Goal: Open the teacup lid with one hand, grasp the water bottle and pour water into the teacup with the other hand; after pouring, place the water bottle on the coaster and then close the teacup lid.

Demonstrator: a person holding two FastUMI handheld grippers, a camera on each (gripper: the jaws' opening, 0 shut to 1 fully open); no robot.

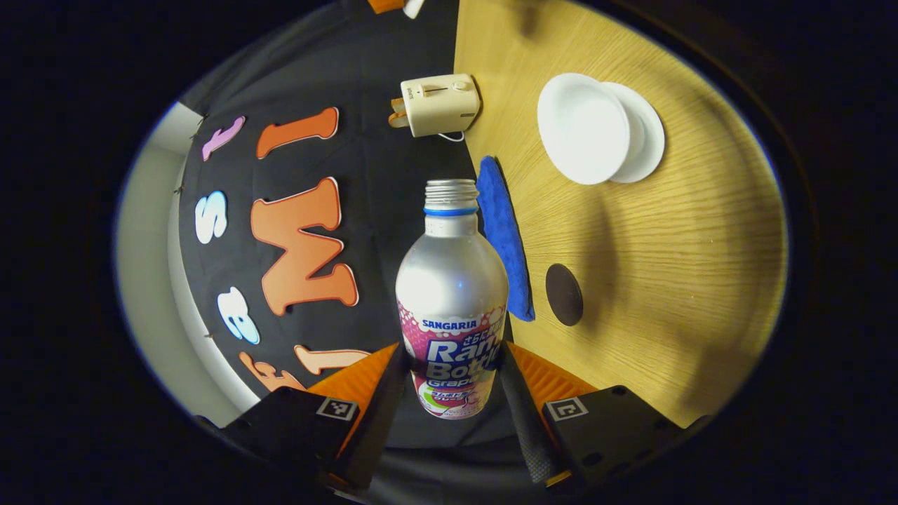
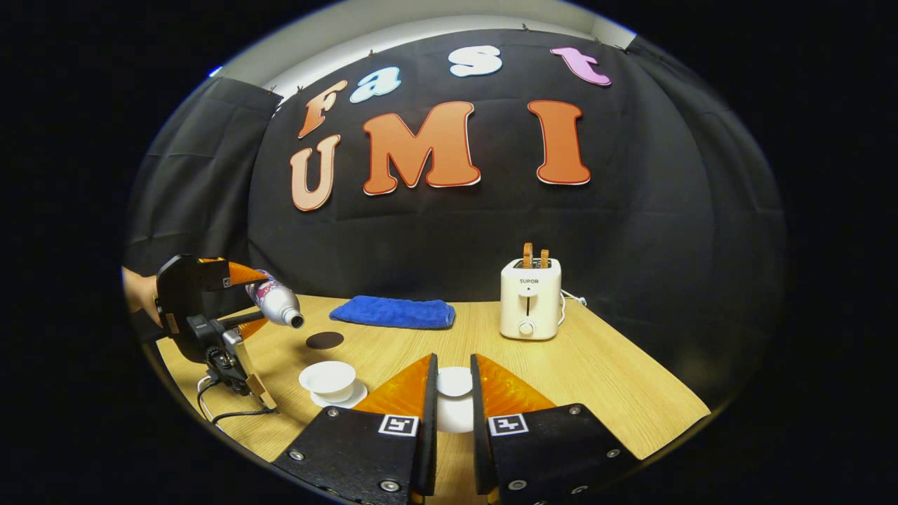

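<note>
Your left gripper (image 1: pixel 452 379) clamps the tilted bottle (image 1: pixel 451 308), its open mouth above the table, with the teacup (image 1: pixel 584 128) at one o'clock. Your right gripper (image 2: pixel 453 393) pinches the lid (image 2: pixel 454 382).

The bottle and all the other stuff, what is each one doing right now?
Bottle: uncapped, tipped on its side, gripped by the left gripper.
Teacup: lid off, open, on its saucer.
Lid: lifted off, between the right gripper's fingers.
Coaster: bare, nothing on it.
Toaster: upright, two slices sticking up.
Cloth: folded flat on the table.
</note>
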